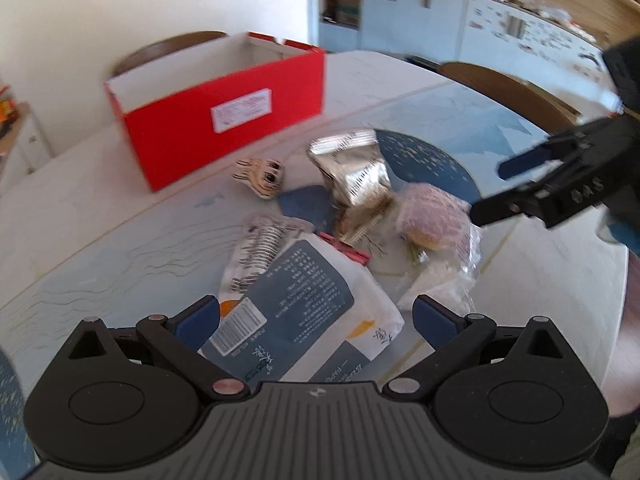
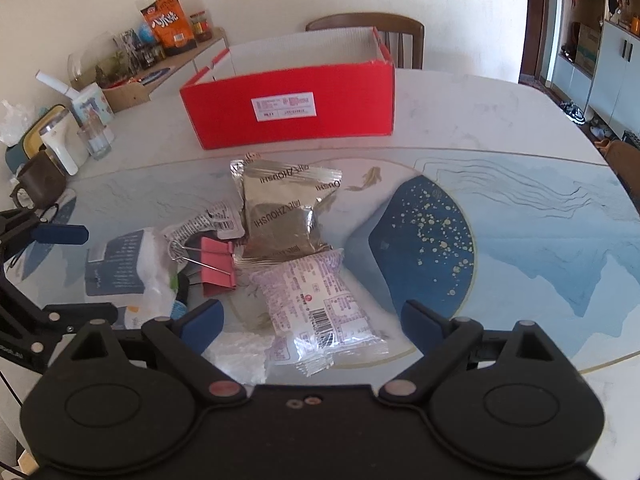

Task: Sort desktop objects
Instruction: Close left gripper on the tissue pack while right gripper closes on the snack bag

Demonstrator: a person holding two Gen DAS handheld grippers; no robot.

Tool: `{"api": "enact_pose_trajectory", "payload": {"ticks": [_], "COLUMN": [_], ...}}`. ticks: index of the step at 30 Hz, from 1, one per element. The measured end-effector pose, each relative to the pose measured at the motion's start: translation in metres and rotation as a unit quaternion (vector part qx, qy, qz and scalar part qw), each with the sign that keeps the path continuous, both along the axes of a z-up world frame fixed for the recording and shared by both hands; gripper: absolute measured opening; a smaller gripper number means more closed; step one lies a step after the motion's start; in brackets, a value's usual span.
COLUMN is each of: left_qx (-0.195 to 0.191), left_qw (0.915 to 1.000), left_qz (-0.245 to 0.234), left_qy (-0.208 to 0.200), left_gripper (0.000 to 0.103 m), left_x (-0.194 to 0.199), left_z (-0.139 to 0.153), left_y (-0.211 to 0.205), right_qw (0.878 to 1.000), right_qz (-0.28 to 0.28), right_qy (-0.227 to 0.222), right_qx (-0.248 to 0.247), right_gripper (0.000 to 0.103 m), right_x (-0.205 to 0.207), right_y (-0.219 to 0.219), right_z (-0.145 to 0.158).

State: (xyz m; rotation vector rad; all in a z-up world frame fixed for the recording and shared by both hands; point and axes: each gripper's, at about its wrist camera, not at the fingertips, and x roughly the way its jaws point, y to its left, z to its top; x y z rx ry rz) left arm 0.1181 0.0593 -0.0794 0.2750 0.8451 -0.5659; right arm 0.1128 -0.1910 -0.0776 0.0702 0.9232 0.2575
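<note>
Fingers of your left gripper (image 1: 316, 320) stand spread wide with nothing pinched between them; under the gap lies the white and blue tissue pack (image 1: 296, 304), touching neither pad. Your right gripper (image 2: 310, 322) is likewise splayed apart and empty, and the purple-printed bread packet (image 2: 320, 300) lies between its fingers without contact. Just beyond that packet, a pink binder clip (image 2: 218, 264) rests to its left, its wire handles pointing toward a small crumpled silver wrapper (image 2: 208, 220). The larger silver foil pouch (image 2: 284, 212) sits behind the bread packet, overlapping its far edge. From the left wrist view, a small striped toy head (image 1: 262, 176) lies a little past the pile, near the box. Farther back stands the open red box (image 2: 292, 108), white inside, a white label on its near wall, resting on the marbled table (image 2: 500, 128). A wooden chair (image 2: 366, 26) stands behind it at the wall.
</note>
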Motion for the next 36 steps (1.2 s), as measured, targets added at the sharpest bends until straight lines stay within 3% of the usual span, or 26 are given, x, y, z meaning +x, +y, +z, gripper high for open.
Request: {"api": "enact_pose_trajectory", "payload": {"ticks": [7,16,22,29,36], "left_qx": [0.022,0.065,0.091,0.096,0.085], "left_qw": [0.9963,0.9886,0.9857,0.9842,0.9899], "left_qz": [-0.082,-0.136,-0.137,-0.143,-0.109], "left_qy": [0.007,-0.007,-0.035,-0.043,-0.028], "left_gripper": [0.103,0.103,0.103,0.102,0.093], "left_x": [0.014,0.012,0.010,0.009,0.013], "left_z": [-0.013,-0.031,-0.039,-0.042,-0.037], "left_y": [0.000,-0.011,-0.015,-0.018,-0.013], "right_qw": [1.000,0.998,0.998,0.997,0.997], "right_qz": [0.013,0.006,0.005,0.014,0.015], "right_qy": [0.021,0.052,0.063,0.065,0.066], "right_qx": [-0.015,-0.028,-0.026,-0.034,-0.029], "right_gripper": [0.095,0.092,0.091,0.084,0.068], "right_x": [0.019,0.039,0.047,0.050,0.052], "right_y": [0.007,0.006,0.007,0.015,0.018], "right_z": [-0.016,-0.040,-0.051,-0.056,-0.053]}}
